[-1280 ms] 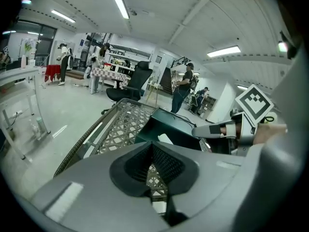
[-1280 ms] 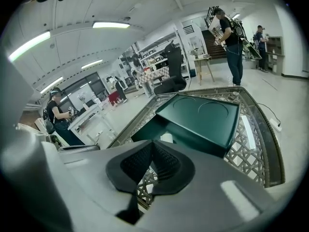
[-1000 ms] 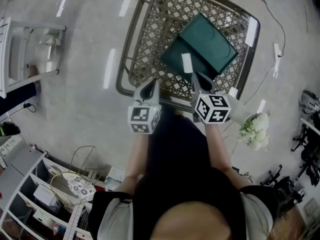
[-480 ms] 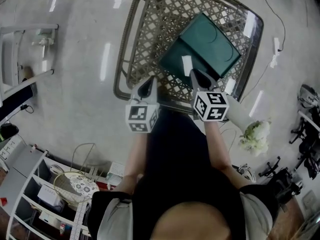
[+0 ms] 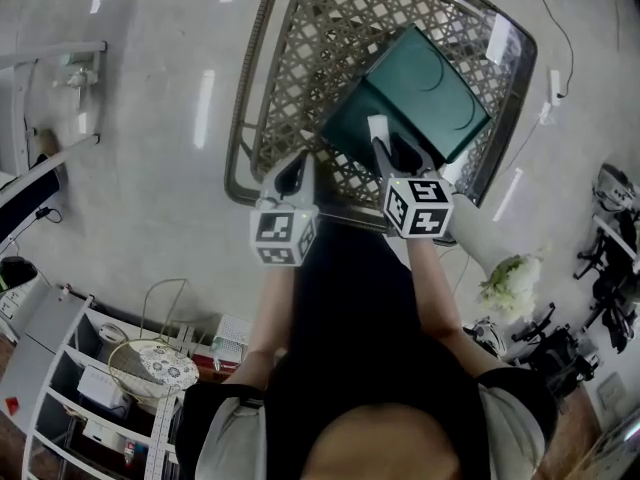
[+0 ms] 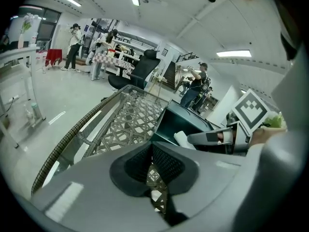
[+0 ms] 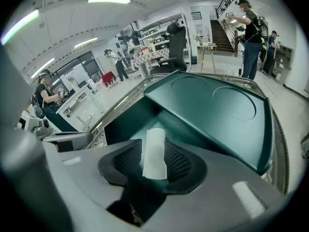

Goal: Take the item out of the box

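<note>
The white item [image 5: 377,128] lies in the green box [image 5: 445,103] at one o'clock, between the right gripper's [image 5: 398,153] just-opened, loose jaws; the left gripper [image 5: 293,173] is closed, empty; lifting out is left.

Dark green box [image 5: 430,98], white item [image 7: 155,153], lattice-patterned table [image 5: 305,63].
</note>
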